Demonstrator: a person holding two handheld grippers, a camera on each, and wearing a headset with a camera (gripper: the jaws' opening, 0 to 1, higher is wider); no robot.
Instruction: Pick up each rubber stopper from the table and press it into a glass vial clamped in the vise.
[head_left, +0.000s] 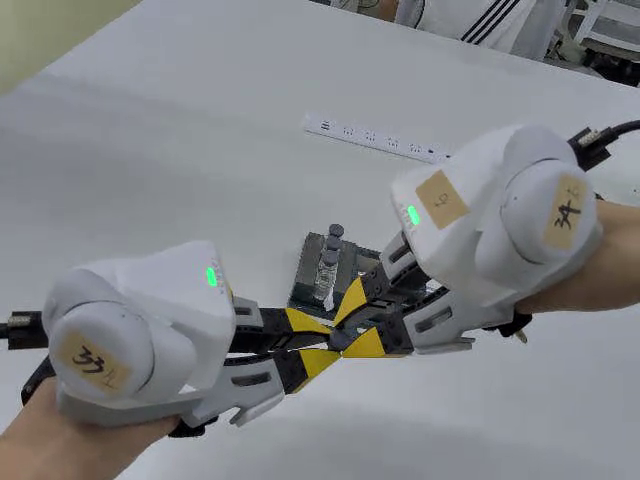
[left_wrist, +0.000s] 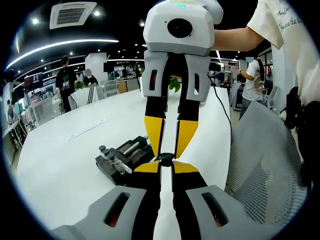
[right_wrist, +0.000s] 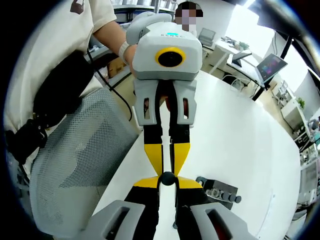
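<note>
A small dark rubber stopper (left_wrist: 166, 157) is pinched where my two grippers meet tip to tip above the table. My left gripper (left_wrist: 166, 167) comes in from the lower left of the head view, its jaws nearly together on the stopper. My right gripper (right_wrist: 167, 182) comes from the upper right and flanks the same stopper (right_wrist: 167, 178) with its yellow tips. Just beyond the tips in the head view stands the black vise (head_left: 312, 262), holding glass vials (head_left: 324, 281) in a row, the far one dark-capped. In the left gripper view the vise (left_wrist: 135, 148) lies left of the jaws.
A white power strip (head_left: 375, 138) lies farther back on the white table (head_left: 150, 150). A grey mesh chair (left_wrist: 265, 160) stands at the table's near edge, beside the person holding the grippers. Other people stand in the room beyond.
</note>
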